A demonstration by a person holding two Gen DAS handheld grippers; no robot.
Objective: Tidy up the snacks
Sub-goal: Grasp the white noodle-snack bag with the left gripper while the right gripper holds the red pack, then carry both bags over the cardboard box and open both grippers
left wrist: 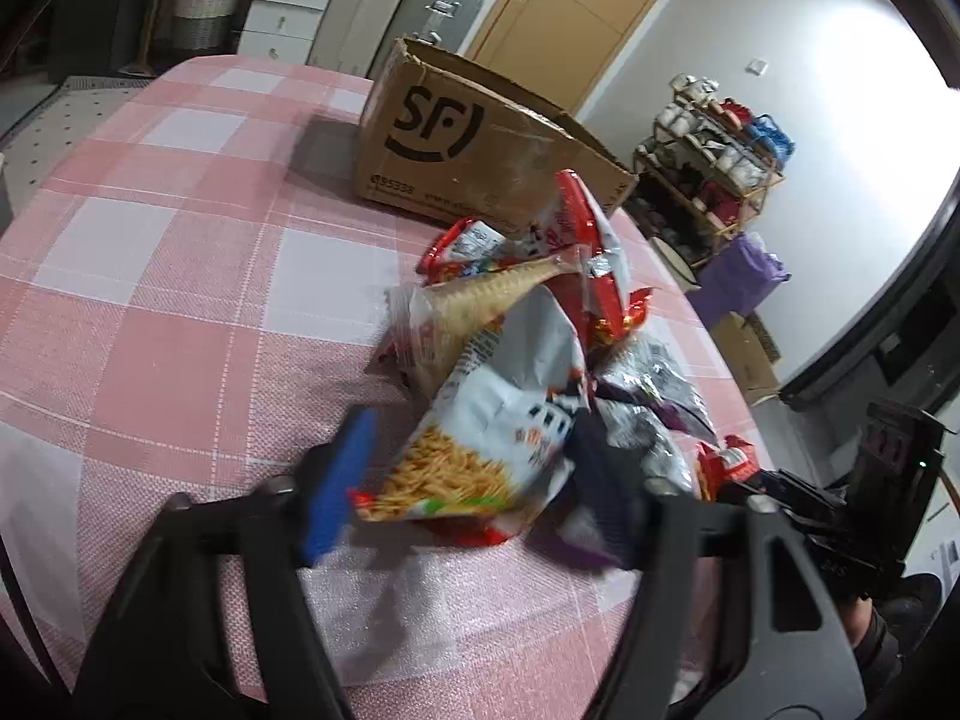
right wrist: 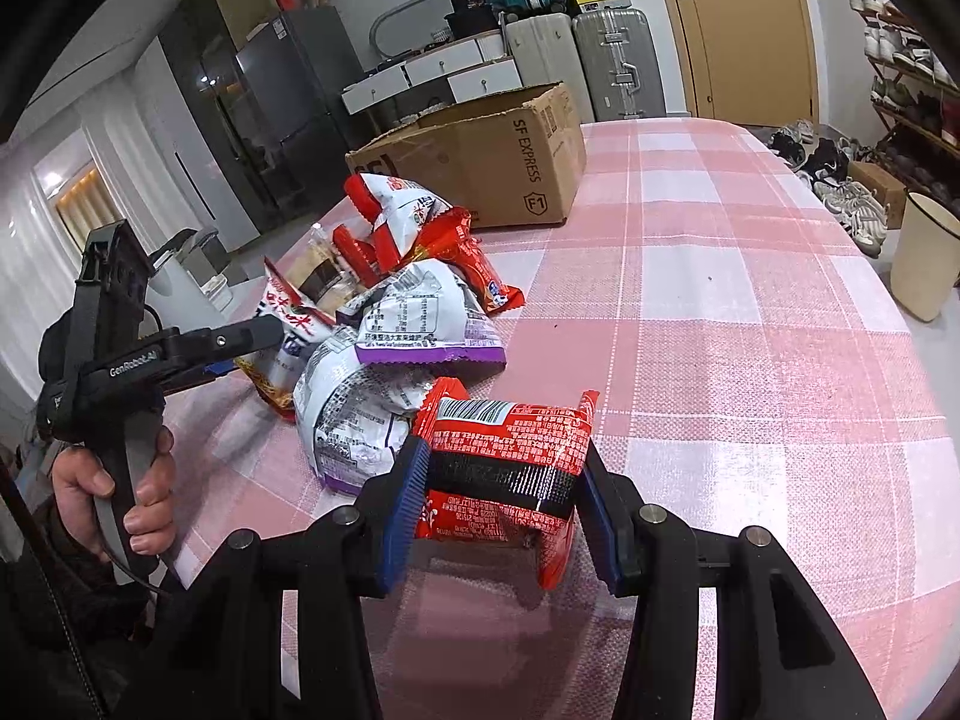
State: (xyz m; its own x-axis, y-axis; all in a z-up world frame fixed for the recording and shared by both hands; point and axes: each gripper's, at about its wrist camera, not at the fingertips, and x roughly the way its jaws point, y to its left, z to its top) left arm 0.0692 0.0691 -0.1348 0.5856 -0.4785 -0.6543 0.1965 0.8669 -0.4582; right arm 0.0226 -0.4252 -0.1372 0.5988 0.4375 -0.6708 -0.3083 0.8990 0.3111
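Observation:
A heap of snack bags (left wrist: pixel 540 348) lies on the pink checked tablecloth (left wrist: pixel 180 276), with an open SF cardboard box (left wrist: pixel 480 144) behind it. My left gripper (left wrist: pixel 474 468) is open, its blue pads either side of a white bag with a noodle picture (left wrist: pixel 480 456). In the right wrist view my right gripper (right wrist: pixel 498 498) is shut on a red snack packet (right wrist: pixel 510 456), held just above the cloth beside the heap (right wrist: pixel 390 324). The box (right wrist: pixel 480 162) stands behind. The left gripper (right wrist: pixel 240 336) shows at the left, reaching into the heap.
Suitcases (right wrist: pixel 606 54) and white drawers (right wrist: pixel 444 72) stand behind the table. A shoe rack (left wrist: pixel 708 162) and a door (left wrist: pixel 570 6) are at the right. A cream bin (right wrist: pixel 924 252) stands on the floor past the table's right edge.

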